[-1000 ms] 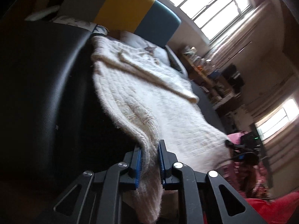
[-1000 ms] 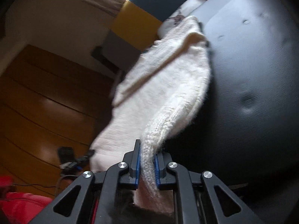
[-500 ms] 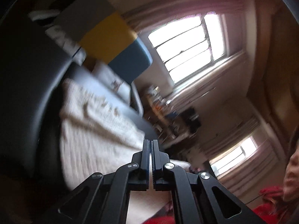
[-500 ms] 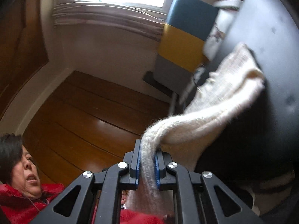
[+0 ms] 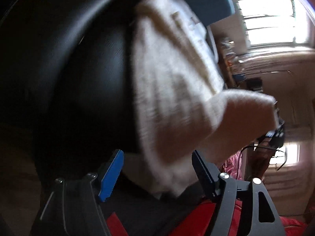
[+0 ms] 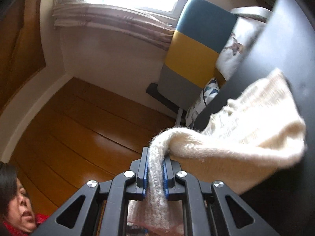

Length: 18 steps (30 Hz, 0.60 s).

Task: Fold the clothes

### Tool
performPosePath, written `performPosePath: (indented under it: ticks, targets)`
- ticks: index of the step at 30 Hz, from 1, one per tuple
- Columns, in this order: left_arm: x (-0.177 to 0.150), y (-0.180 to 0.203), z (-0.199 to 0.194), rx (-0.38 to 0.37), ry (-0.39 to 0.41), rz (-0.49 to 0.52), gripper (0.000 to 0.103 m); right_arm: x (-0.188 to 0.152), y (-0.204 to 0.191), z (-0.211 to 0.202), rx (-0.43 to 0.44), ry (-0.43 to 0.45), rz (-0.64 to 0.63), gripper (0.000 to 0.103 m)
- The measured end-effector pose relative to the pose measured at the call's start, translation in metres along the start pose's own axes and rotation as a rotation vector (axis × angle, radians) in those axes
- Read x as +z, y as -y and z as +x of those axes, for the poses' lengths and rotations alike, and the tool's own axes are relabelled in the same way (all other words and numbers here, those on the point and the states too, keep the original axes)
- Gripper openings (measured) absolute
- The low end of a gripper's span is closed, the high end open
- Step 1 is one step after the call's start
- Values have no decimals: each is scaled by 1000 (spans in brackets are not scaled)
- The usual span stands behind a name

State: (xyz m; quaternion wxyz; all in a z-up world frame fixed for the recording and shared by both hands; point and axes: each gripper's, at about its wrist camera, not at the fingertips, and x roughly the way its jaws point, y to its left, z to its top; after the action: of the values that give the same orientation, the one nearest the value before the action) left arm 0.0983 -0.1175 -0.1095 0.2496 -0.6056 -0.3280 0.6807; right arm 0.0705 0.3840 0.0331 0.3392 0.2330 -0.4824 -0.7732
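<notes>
Currently the fold is mid-way: the cream knitted sweater (image 5: 173, 74) lies draped over the black padded seat (image 5: 78, 68), with one edge lifted off it. The right tongs (image 6: 155, 171) are clamped narrow on a bunched ribbed edge of the sweater (image 6: 236, 137), holding it up and away from the seat. The left tongs (image 5: 155, 169) are opening, their blue pads wide apart, and a hanging fold of the knit sits between them without either pad pressing on it, so nothing is gripped there.

Next, I judge, the left tongs need to close on that nearer edge so both hands can carry the cloth over onto itself; the soft knit may slip or bunch if caught too shallowly.

A second ago the left tongs were pinching the sweater's edge; half a second ago they were shut on nothing. The right tongs have kept their grip throughout, and the room behind now shows more window and floor.
</notes>
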Motion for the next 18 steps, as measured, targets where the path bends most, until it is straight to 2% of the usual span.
performPosePath:
  ticks: [1, 3, 6, 8, 11, 13, 14, 15, 16, 17, 18]
  targets:
    - [0, -1, 5, 0, -25, -2, 80, 9, -2, 9, -5, -8, -16, 10]
    - [-1, -1, 15, -6, -83, -4, 85, 22, -2, 27, -16, -21, -33, 10]
    - [-4, 12, 47, -44, -234, 32, 85, 36, 3, 50, -34, -35, -32, 10]
    - [-6, 20, 65, -58, -299, 66, 85, 42, 9, 65, -44, -41, -24, 10]
    - [3, 24, 79, 18, -260, 85, 83, 46, 15, 77, -44, -35, -10, 10]
    - [12, 18, 81, 16, -231, 19, 82, 47, 14, 79, -39, -29, -11, 10]
    - [12, 18, 85, 21, -251, 14, 79, 47, 13, 78, -36, -26, -13, 10]
    - [11, 18, 88, 25, -271, 8, 59, 47, 12, 76, -32, -21, -16, 10]
    - [11, 19, 91, 28, -290, 4, 32, 47, 10, 73, -31, -17, -22, 9]
    - [11, 24, 91, 7, -296, 16, 14, 47, 8, 70, -30, -12, -28, 9]
    - [11, 28, 90, -14, -301, 27, 7, 48, 6, 66, -31, -7, -35, 9]
